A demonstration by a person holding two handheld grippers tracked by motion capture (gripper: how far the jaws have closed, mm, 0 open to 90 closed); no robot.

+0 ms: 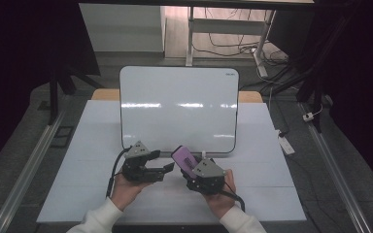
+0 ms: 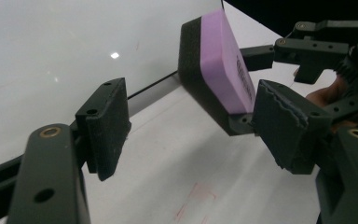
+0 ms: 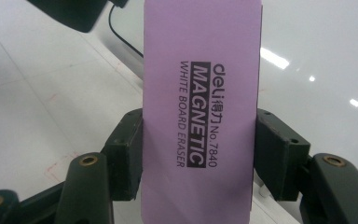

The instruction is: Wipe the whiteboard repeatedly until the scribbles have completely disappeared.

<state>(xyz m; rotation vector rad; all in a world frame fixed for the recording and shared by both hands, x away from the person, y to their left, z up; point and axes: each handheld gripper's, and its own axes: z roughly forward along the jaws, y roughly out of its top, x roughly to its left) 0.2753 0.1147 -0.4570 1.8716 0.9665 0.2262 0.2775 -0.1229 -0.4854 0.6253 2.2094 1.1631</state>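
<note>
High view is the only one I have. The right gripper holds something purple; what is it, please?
Observer: The right gripper is clamped on a purple eraser; its print reads "MAGNETIC WHITE BOARD ERASER".
Operator: Does it have a second layer?
Observer: Yes, the left gripper view shows a dark pad under the purple top.
Operator: Is the left gripper holding anything?
Observer: No, the left gripper is open, with nothing between its jaws, and the table shows in the gap.

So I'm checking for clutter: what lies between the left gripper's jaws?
Nothing. In the left gripper view the left gripper stands open over bare white table; the purple eraser sits beyond, in the right gripper.
</note>
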